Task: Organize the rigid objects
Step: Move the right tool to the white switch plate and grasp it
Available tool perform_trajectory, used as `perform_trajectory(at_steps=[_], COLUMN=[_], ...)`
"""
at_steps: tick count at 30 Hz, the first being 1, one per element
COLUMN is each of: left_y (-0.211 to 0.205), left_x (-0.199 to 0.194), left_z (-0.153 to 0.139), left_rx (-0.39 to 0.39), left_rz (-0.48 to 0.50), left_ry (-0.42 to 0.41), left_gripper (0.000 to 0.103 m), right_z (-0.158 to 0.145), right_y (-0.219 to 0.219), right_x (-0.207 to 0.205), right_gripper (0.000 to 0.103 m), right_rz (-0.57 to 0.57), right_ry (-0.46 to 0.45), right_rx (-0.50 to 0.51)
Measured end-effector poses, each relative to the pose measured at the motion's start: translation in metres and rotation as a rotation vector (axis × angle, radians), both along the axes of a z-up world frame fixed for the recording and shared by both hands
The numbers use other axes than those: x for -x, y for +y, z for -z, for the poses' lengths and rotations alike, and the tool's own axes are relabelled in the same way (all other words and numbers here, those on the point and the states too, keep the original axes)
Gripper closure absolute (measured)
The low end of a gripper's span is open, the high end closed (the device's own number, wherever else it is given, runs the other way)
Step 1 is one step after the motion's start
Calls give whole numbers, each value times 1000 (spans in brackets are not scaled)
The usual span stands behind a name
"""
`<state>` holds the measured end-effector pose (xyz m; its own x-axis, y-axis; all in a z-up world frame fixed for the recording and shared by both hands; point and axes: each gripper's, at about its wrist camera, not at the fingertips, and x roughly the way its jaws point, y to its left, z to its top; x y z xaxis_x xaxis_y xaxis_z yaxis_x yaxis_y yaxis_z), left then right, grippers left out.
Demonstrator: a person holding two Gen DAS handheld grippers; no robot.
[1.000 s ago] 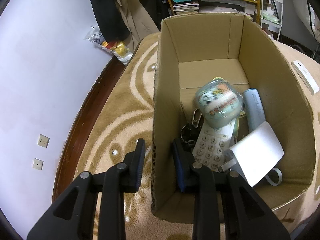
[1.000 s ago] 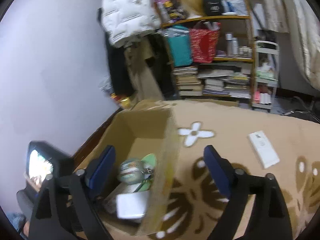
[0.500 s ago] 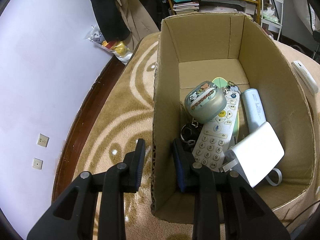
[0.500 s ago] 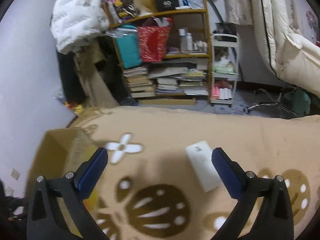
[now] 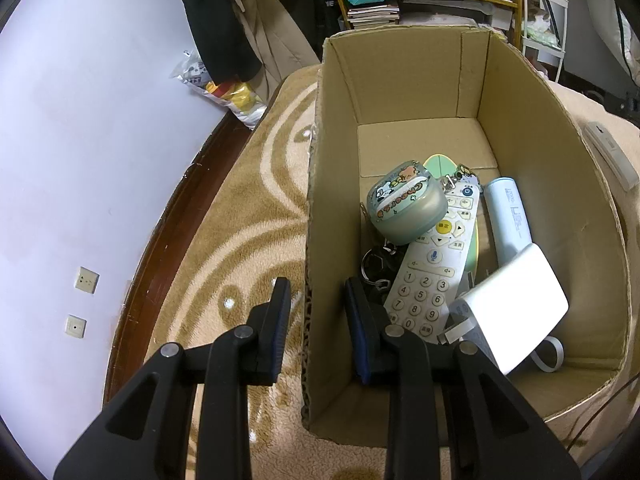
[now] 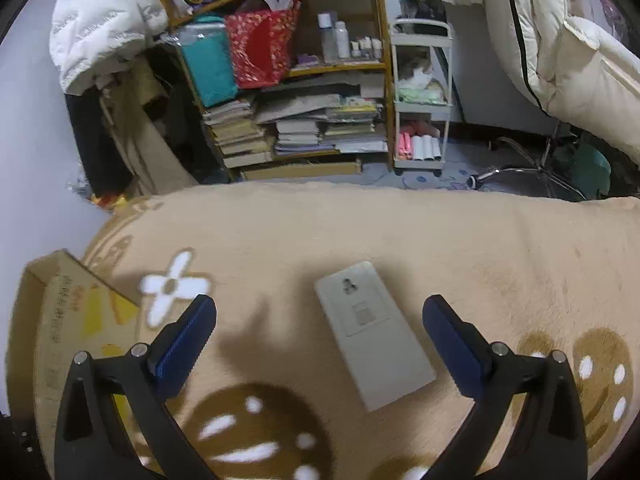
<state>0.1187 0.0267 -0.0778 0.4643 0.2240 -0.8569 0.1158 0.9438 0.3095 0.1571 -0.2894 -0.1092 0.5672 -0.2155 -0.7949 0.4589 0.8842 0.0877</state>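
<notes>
On my left wrist camera, the left gripper [image 5: 314, 320] straddles the near-left wall of the cardboard box [image 5: 516, 92], one finger outside over the blanket [image 5: 240, 216], the other inside. The wall sits between the pads, but I cannot tell whether they actually pinch it. Inside the box, a round cartoon-printed case [image 5: 406, 208] lies on the top end of a white remote control [image 5: 434, 268], which runs from about 12 to 6 o'clock. At 3 o'clock from the remote is a pale blue cylinder [image 5: 508, 216], and at roughly 4 o'clock a white rectangular block [image 5: 516, 312] leans over it. A key ring [image 5: 374, 262] pokes out at the remote's 9 o'clock side. A green flat piece [image 5: 438, 164] peeks out beneath the case.

On my right wrist camera, the right gripper [image 6: 320, 332] is spread wide and holds nothing. A flat white phone-shaped object [image 6: 372, 336] lies on the blanket between the fingers, touching neither, its long axis tilted toward 11 o'clock. The box edge shows at 9 o'clock, and a cluttered bookshelf [image 6: 296, 92] stands at 12 o'clock.
</notes>
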Motion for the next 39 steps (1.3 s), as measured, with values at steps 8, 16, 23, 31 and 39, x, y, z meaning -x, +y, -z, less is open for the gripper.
perform_trajectory(at_steps=[8,16,23,31,39], left_y=[0,0,-1,6,9], left_x=[1,1,1,2,2], left_z=[1,0,0,-5,-6], left_rx=[-3,-8,-5,26,35], left_rz=[-1,-4,-8,-16,-18], left_ry=[-2,-5,-6,0,-1], left_gripper=[76,76,76,76,76], right_z=[24,41,40,12,-20], right_y=[-19,-24,-9,12,59], right_x=[-3,3,8,19,28], right_gripper=[8,34,51,53,53], right_rz=[11,12,-28,-27,-67], right_ry=[80,145,188,90,-33], right_rx=[28,11,83,47,12])
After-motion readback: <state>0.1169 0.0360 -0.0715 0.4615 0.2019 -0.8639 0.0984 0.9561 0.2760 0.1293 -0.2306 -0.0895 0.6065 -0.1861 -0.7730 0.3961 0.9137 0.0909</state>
